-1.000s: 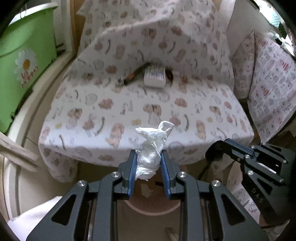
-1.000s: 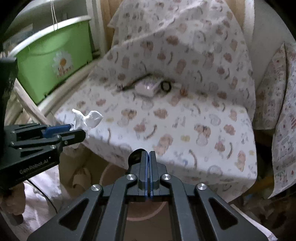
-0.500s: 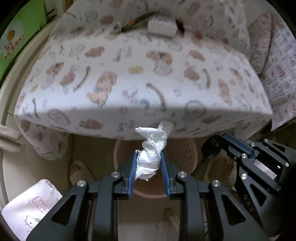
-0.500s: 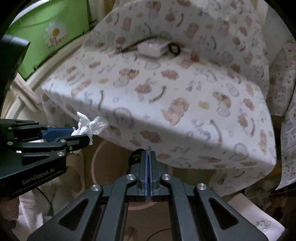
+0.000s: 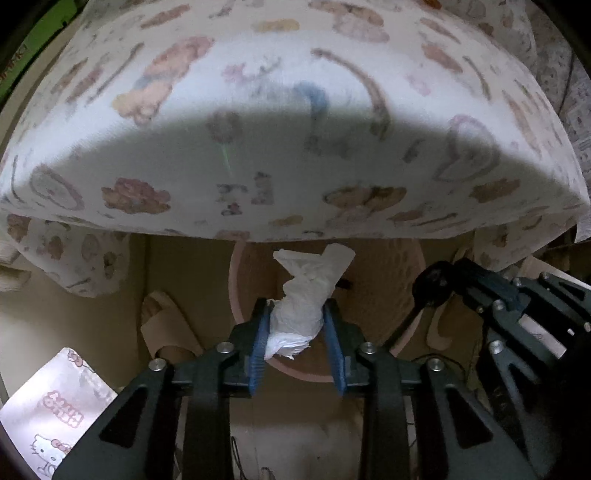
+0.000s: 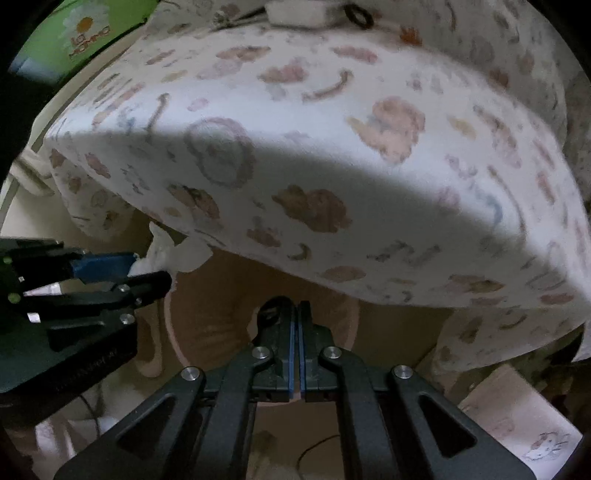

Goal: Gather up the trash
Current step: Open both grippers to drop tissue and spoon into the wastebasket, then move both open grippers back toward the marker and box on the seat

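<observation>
My left gripper (image 5: 297, 325) is shut on a crumpled white tissue (image 5: 308, 291) and holds it over a round pink bin (image 5: 406, 273) that stands on the floor, partly under the cushion's edge. The tissue also shows at the left of the right wrist view (image 6: 173, 254), pinched in the left gripper (image 6: 146, 267). My right gripper (image 6: 295, 325) is shut and empty, just above the bin's rim (image 6: 171, 332); it shows at the right of the left wrist view (image 5: 436, 282).
A seat cushion under a bear-print cover (image 5: 288, 122) overhangs the bin. Beige slippers (image 5: 166, 325) lie on the floor to the left. A Hello Kitty bag (image 5: 55, 410) lies at the lower left. A green tub (image 6: 92, 26) stands at the far left.
Both grippers have dropped from the level of the cushion top to below its front edge, closer to the bin. The left gripper still holds the tissue; the right stays shut.
</observation>
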A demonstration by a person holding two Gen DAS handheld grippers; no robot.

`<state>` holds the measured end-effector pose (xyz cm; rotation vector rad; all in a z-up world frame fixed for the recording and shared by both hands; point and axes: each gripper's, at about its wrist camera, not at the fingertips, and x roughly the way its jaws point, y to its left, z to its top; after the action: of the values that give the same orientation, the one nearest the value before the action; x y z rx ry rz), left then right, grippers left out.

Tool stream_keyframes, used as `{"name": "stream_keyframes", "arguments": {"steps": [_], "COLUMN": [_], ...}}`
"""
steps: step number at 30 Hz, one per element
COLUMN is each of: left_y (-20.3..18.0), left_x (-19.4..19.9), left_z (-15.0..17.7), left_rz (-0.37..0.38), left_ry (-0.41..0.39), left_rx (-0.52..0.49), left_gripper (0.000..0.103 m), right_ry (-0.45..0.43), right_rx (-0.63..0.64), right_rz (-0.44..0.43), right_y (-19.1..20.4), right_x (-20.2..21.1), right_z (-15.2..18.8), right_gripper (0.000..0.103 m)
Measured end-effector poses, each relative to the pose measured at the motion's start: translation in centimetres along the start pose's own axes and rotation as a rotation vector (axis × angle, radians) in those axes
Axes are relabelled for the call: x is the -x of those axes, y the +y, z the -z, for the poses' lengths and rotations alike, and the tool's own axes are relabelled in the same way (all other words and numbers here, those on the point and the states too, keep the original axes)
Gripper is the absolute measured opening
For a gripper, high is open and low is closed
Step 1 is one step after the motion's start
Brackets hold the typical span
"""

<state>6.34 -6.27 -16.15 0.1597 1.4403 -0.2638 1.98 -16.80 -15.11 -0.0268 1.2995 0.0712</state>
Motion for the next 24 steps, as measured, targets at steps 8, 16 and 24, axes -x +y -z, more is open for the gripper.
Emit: {"name": "stream_keyframes", "arguments": {"steps": [8, 16, 24], "left_y": [1.2, 1.6, 2.7], "left_x": [0.0, 1.3, 4.3], "left_z": [0.0, -0.1, 0.1], "left_rz": [-0.043, -0.056, -0.086], "left_ry": [0.001, -0.023, -0.111], "left_rx": [0.044, 0.048, 0.057], "left_gripper": [0.074, 0.079, 0.083], "right_ry": [0.062, 0.031, -0.038], "right_rx": [-0.052, -0.057, -0.094], "right_rz": [-0.123, -0.133, -0.116], "right_y": [-1.2, -1.3, -2.2], "right_x": [-0.9, 0.0, 2.5], "right_z": [0.2, -0.1, -0.9], "right_gripper": [0.029, 0.049, 0.056]}}
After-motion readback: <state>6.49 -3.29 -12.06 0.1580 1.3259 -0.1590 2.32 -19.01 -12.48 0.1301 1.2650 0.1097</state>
